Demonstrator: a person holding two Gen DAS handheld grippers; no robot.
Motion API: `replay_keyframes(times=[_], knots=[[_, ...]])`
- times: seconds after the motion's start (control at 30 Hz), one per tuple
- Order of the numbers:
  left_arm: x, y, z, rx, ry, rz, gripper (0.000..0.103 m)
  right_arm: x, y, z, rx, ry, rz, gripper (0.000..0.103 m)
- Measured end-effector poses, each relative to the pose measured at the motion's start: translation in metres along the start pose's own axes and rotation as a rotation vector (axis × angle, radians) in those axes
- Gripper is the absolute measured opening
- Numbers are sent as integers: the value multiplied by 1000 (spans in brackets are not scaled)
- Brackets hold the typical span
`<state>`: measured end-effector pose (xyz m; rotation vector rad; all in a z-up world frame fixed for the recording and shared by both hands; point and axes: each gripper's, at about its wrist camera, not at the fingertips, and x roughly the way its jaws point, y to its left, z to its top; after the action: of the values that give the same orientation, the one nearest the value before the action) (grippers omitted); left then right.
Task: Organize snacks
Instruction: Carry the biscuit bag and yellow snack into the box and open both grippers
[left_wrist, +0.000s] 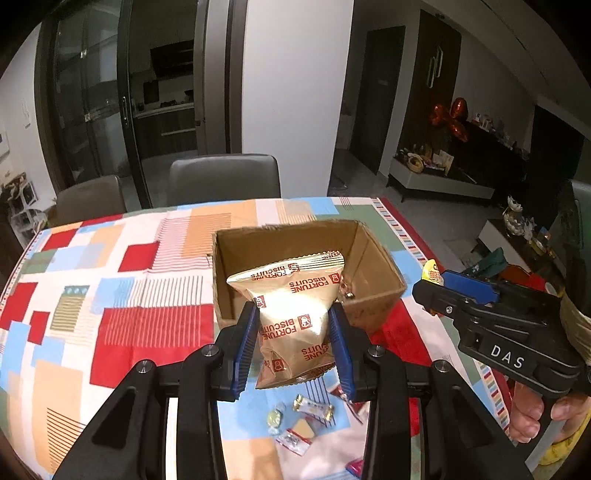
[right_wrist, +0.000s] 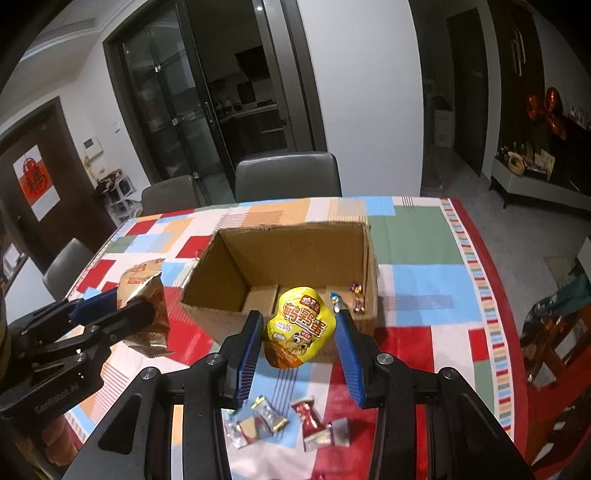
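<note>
Left gripper (left_wrist: 293, 332) clamps a gold biscuit bag (left_wrist: 291, 317), long axis running away from the camera, its far end over the box (left_wrist: 373, 291). Right gripper (right_wrist: 299, 332) clamps a yellow pouch (right_wrist: 301, 328), upright, before the box's near wall, which hides part of the floor. Small candies (right_wrist: 273, 421) lie partly behind the fingers. Open tablecloth (left_wrist: 110, 295) surrounds the box.

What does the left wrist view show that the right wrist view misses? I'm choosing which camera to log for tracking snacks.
Only the left wrist view shows the front of the gold biscuit bag between the left gripper fingers. Only the right wrist view shows the front of the yellow snack pack in the right gripper, and the red candy. Both show the cardboard box and patterned tablecloth.
</note>
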<state>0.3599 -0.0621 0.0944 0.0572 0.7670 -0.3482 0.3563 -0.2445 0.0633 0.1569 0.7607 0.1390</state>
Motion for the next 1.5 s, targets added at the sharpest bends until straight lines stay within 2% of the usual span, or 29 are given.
replay_keyframes(times=[0.3,0.73,0.77,0.83,0.9,1.17,1.5], knots=[[20,10,22,7,4,15,38,16,2,21,-10,-3,11,41],[69,19,45,32,44,-13,39,61,-6,42,-2,37,-7,41],[72,20,47,34,51,-12,40,64,-6,43,-3,38,-7,41],[79,20,50,38,67,-9,50,68,-6,45,-8,38,-10,42],[82,20,49,45,72,0,52,70,-5,46,-25,30,-25,42],[64,15,32,69,47,37,54,66,-4,29,-52,44,-13,42],[35,13,8,41,30,26,54,43,7,7,-96,45,20,42]])
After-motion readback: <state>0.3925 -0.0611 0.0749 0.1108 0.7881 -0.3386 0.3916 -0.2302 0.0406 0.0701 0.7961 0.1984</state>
